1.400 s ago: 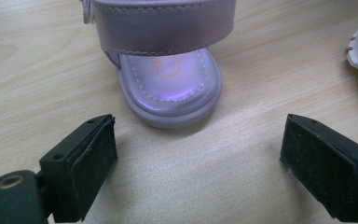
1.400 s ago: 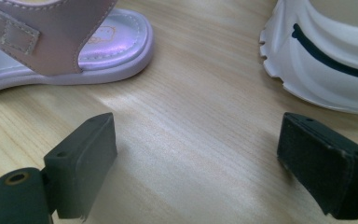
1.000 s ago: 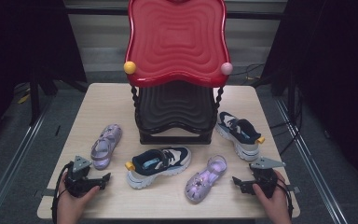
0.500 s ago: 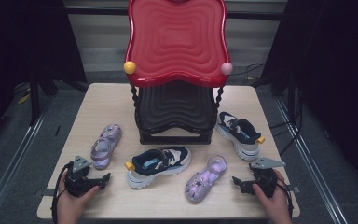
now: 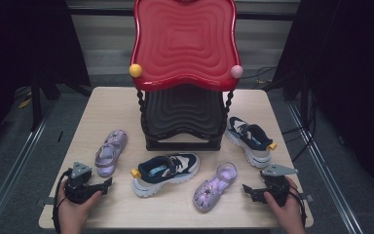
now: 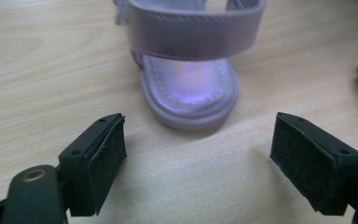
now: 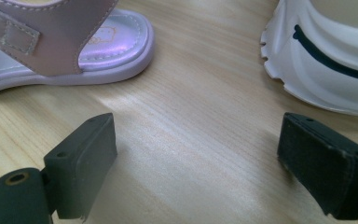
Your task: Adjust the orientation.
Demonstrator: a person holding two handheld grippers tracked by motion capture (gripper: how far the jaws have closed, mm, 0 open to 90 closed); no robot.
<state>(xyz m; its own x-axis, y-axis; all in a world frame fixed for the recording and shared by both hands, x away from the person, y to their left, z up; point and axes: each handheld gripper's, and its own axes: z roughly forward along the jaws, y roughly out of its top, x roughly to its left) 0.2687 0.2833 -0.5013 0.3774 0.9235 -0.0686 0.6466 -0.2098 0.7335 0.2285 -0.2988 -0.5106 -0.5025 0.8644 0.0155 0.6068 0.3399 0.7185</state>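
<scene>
Two lilac sandals and two navy-and-white sneakers lie on the wooden table [image 5: 121, 105]. My left gripper [image 5: 108, 184] rests at the front left, pointing at the left sandal [image 5: 109, 153]. Its rounded end [image 6: 186, 88] lies just beyond the open jaws of the left gripper [image 6: 200, 140]; they have just been closing a little, with nothing between them. My right gripper [image 5: 246, 189] rests at the front right, open, beside the right sandal [image 5: 214, 187]. Ahead of the right gripper [image 7: 196, 149] are that sandal [image 7: 74, 46] and a sneaker's white sole [image 7: 326, 60].
A two-tier rack stands at the table's middle back, with a wavy red top shelf [image 5: 185, 44] over a black lower one [image 5: 185, 114]. One sneaker [image 5: 165, 173] lies in front of it, the other [image 5: 251, 139] to its right. Dark floor surrounds the table.
</scene>
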